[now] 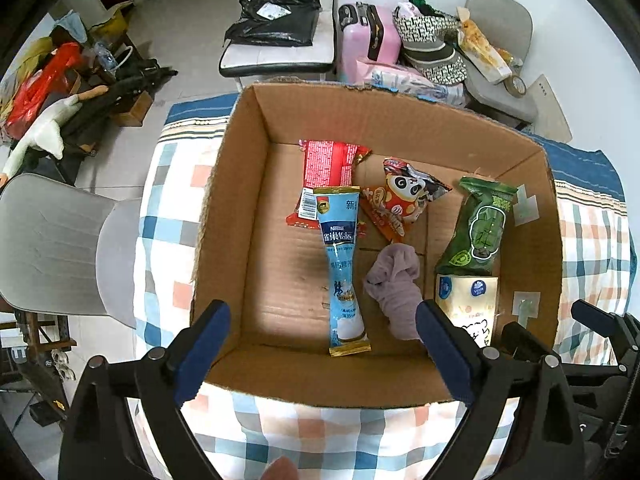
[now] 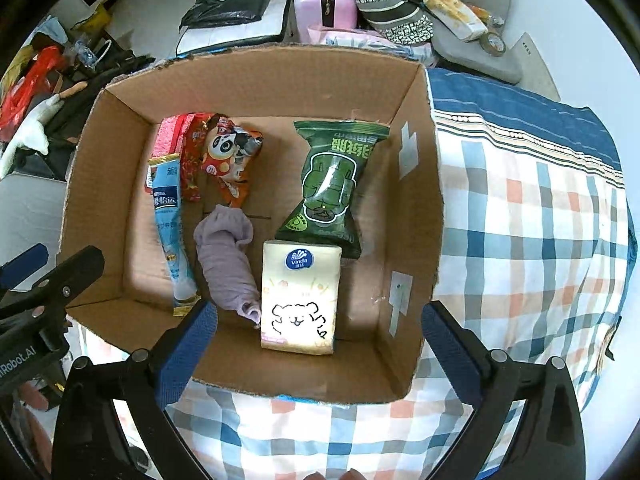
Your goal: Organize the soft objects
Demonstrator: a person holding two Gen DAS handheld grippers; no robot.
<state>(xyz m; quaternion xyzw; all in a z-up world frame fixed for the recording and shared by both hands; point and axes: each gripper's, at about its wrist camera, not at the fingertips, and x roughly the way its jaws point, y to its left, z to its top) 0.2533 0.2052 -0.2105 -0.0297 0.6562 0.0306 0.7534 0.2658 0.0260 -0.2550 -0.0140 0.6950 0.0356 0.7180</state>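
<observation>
Both grippers, left (image 1: 322,350) and right (image 2: 318,350), hover side by side, fingers wide, above the cardboard box (image 2: 248,84).

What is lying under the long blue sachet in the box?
The blue sachet lies with its far end over the red packet. Its near part rests on the cardboard box floor. The covered end of the red packet cannot be seen.

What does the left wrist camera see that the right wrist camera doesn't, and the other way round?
Only the left wrist view shows the red packet's full printed face and the grey chair.

Only the right wrist view shows the whole tissue pack, with its drawn dog; in the left view it is partly hidden.

Both show the cardboard box, the blue sachet, the panda snack bag, the green packet and the purple sock, with open, empty grippers.
</observation>
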